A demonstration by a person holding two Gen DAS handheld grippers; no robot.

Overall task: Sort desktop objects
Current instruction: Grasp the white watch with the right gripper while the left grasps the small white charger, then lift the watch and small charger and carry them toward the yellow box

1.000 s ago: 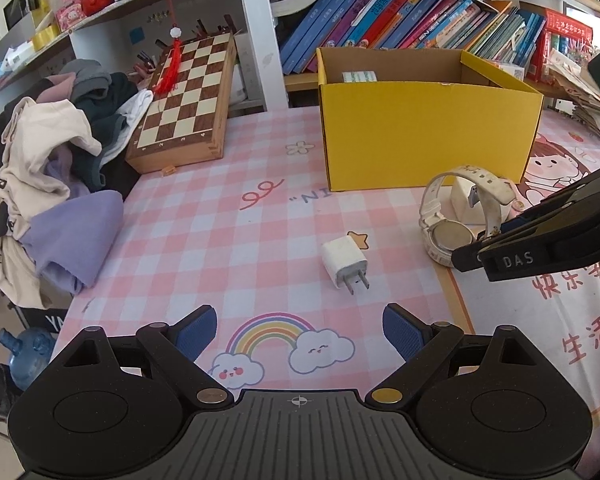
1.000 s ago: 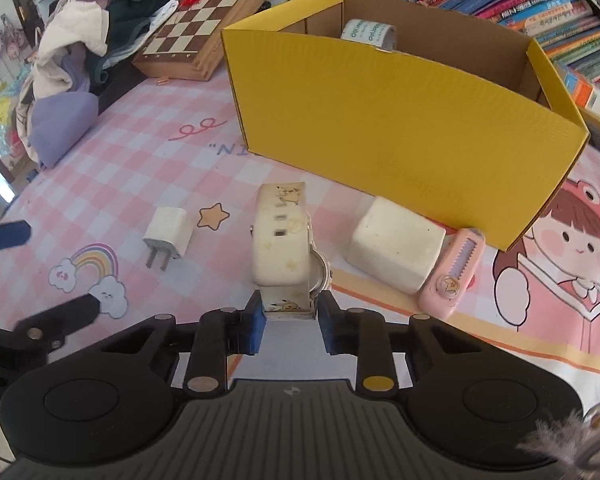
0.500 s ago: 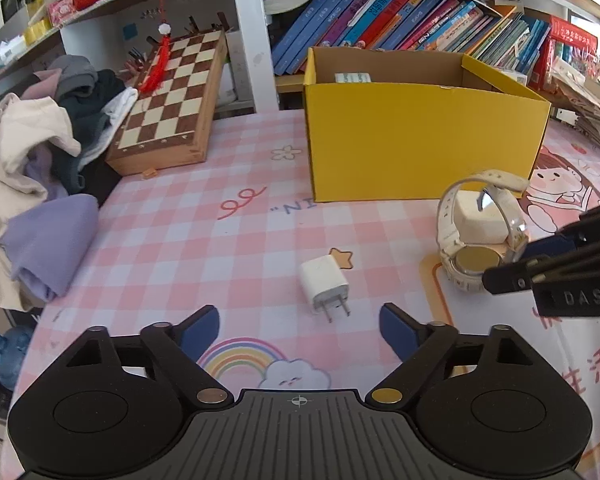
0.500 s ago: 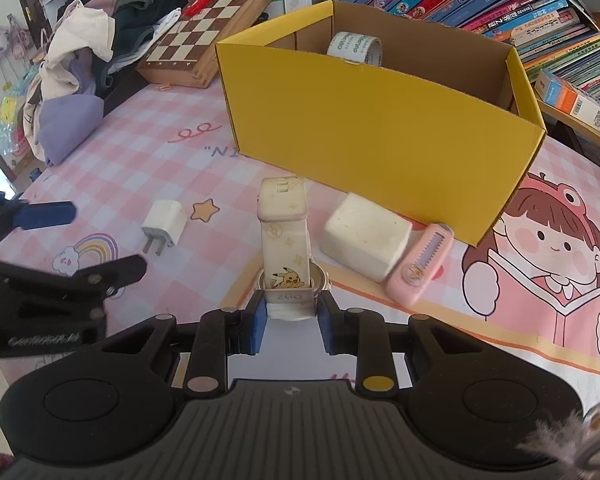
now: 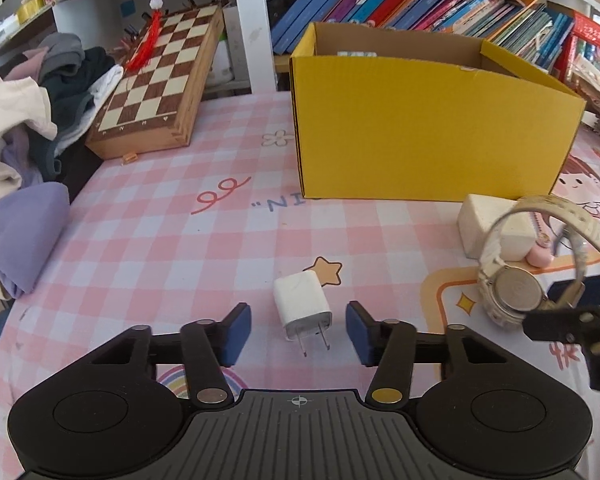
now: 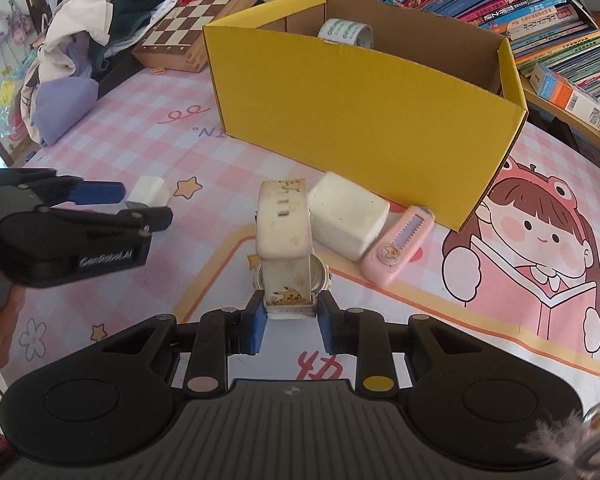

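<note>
My right gripper [image 6: 290,326] is shut on a cream wristwatch [image 6: 284,240] and holds it above the pink checked table; the watch also shows in the left wrist view [image 5: 516,288]. My left gripper [image 5: 296,332] is open, its pads on either side of a white plug charger [image 5: 302,306], which also shows in the right wrist view [image 6: 148,192]. A yellow cardboard box [image 6: 360,108] stands behind, with a roll of tape [image 6: 344,32] inside.
A white block [image 6: 346,220] and a pink utility knife [image 6: 396,244] lie in front of the box. A chessboard box [image 5: 156,88] and a pile of clothes [image 5: 24,128] are at the left. Books [image 5: 400,0] fill the shelf behind.
My left gripper has moved forward until its open pads flank the charger. My right gripper has lifted the watch off the table.
</note>
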